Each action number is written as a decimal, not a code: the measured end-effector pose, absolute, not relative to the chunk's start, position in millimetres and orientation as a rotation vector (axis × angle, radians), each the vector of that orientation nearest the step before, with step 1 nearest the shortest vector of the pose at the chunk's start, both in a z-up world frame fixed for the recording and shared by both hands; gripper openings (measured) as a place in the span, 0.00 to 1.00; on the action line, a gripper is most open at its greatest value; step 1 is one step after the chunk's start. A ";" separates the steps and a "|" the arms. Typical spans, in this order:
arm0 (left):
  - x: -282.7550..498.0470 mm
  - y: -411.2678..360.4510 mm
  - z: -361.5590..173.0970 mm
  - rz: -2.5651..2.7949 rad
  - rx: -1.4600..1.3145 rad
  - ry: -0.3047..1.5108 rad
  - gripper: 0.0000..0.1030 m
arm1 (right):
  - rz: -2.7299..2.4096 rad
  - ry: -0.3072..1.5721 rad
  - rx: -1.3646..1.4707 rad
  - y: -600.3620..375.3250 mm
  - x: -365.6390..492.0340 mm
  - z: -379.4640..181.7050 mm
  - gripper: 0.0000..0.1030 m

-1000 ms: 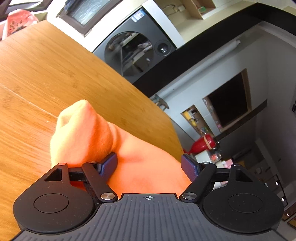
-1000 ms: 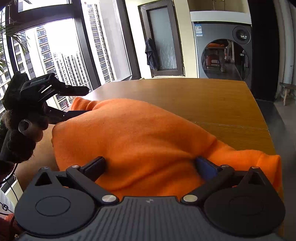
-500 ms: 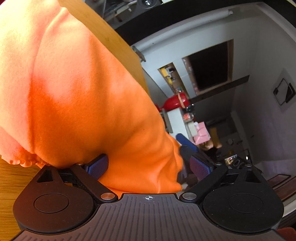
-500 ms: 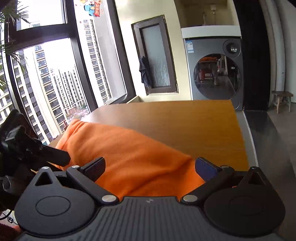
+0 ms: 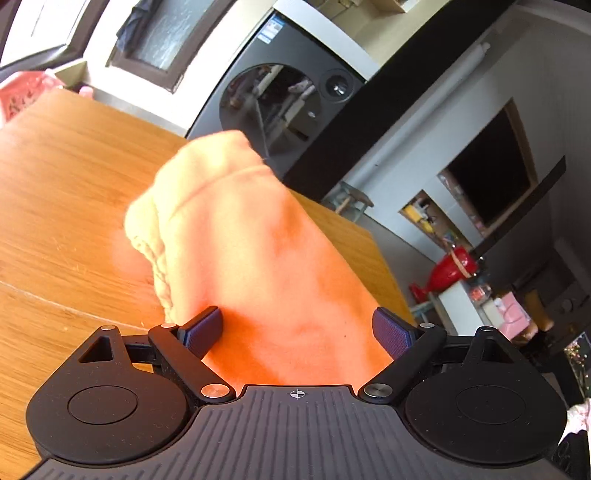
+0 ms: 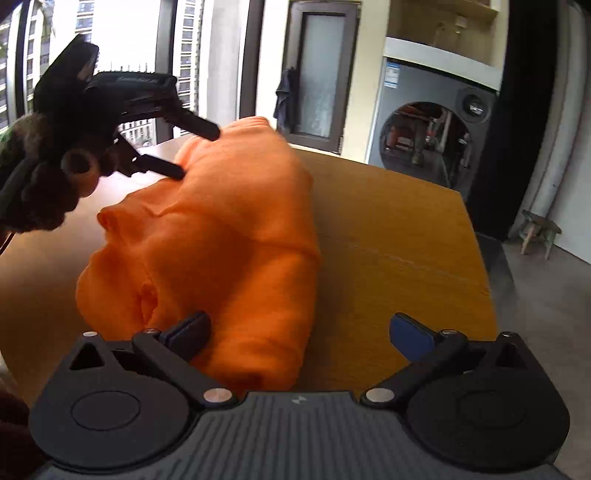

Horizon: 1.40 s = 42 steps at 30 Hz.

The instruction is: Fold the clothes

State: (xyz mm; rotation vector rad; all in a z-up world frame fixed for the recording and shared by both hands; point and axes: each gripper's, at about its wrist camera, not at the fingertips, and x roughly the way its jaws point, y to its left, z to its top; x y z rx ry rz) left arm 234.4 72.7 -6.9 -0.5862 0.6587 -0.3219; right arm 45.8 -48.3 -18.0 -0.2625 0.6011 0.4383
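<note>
An orange fleece garment (image 5: 258, 258) lies bunched on the wooden table (image 5: 55, 166), one blurred end raised. My left gripper (image 5: 295, 328) has the cloth filling the gap between its blue pads; its jaws are closing and stand wide. In the right wrist view the left gripper (image 6: 197, 153) straddles the far upper end of the garment (image 6: 221, 240), held by a gloved hand (image 6: 40, 192). My right gripper (image 6: 301, 332) is open: its left pad touches the near end of the cloth and its right pad hangs over the bare table (image 6: 388, 258).
A grey washing machine (image 6: 428, 144) stands beyond the table's far edge, a small wooden stool (image 6: 535, 229) to its right. The table's right edge (image 6: 480, 258) drops to a grey floor. A red vase (image 5: 450, 271) stands on a low cabinet. Tall windows (image 6: 122, 33) are on the left.
The cloth swept up across the left camera, then dropped back in front of it. In the right view the bundle shifted left, off the right pad; the left gripper rose.
</note>
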 end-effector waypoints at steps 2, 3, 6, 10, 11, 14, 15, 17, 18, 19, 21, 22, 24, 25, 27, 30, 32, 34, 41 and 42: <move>221.2 73.5 3.8 -0.354 -0.577 0.624 0.90 | 0.518 0.566 -0.320 -32.6 37.7 -12.4 1.00; 212.5 72.4 9.7 -0.383 -0.564 0.604 0.91 | 0.556 0.550 -0.327 -28.8 34.9 -6.3 1.00; 192.6 61.3 24.0 -0.482 -0.521 0.578 0.92 | 0.653 0.512 -0.265 -30.9 35.2 16.2 1.00; 190.2 39.5 12.9 -0.519 -0.484 0.665 0.92 | 0.611 0.474 -0.142 -40.4 52.1 40.2 1.00; 191.3 37.5 5.3 -0.501 -0.482 0.698 0.92 | 0.559 0.485 -0.144 -39.4 59.1 39.2 1.00; 190.3 38.8 -17.7 -0.448 -0.465 0.767 0.86 | 0.451 0.603 -0.188 -28.6 82.4 21.2 1.00; 187.6 40.6 -22.7 -0.441 -0.458 0.772 0.85 | 0.432 0.649 -0.210 -23.5 87.7 13.3 1.00; 181.4 48.0 -23.4 -0.433 -0.459 0.766 0.83 | 0.398 0.733 -0.252 -13.5 97.2 -0.9 1.00; 179.2 51.7 -21.6 -0.420 -0.462 0.764 0.82 | 0.393 0.729 -0.258 -9.8 96.2 -0.2 1.00; 176.4 54.5 -17.8 -0.406 -0.454 0.754 0.81 | 0.389 0.726 -0.266 -6.1 95.6 0.6 1.00; 166.4 52.0 -6.5 -0.398 -0.383 0.716 0.82 | 0.384 0.733 -0.282 -0.3 97.5 3.1 1.00; 161.0 49.4 -1.8 -0.400 -0.344 0.703 0.84 | 0.380 0.735 -0.283 0.9 97.8 3.4 1.00; 152.3 43.1 0.2 -0.402 -0.282 0.714 0.85 | 0.378 0.732 -0.284 1.6 98.3 2.8 1.00; 148.7 40.1 -0.7 -0.398 -0.255 0.723 0.85 | 0.377 0.730 -0.284 1.9 98.6 2.5 1.00; 141.9 33.0 -3.3 -0.383 -0.191 0.735 0.85 | 0.378 0.722 -0.287 1.8 97.6 1.5 1.00; 132.0 25.8 -1.9 -0.360 -0.100 0.732 0.85 | 0.384 0.693 -0.301 0.4 92.2 1.3 1.00; 127.7 27.4 -1.3 -0.353 -0.097 0.738 0.86 | 0.406 0.642 -0.313 -5.8 80.4 5.8 1.00; 125.5 32.0 -3.5 -0.349 -0.113 0.748 0.88 | 0.445 0.596 -0.307 -14.5 68.1 13.0 1.00; 119.1 34.6 -2.2 -0.341 -0.112 0.750 0.91 | 0.532 0.635 -0.383 -19.2 45.8 11.5 1.00; 118.1 34.8 2.7 -0.342 -0.110 0.739 0.90 | 0.524 0.646 -0.416 -16.1 44.6 5.7 1.00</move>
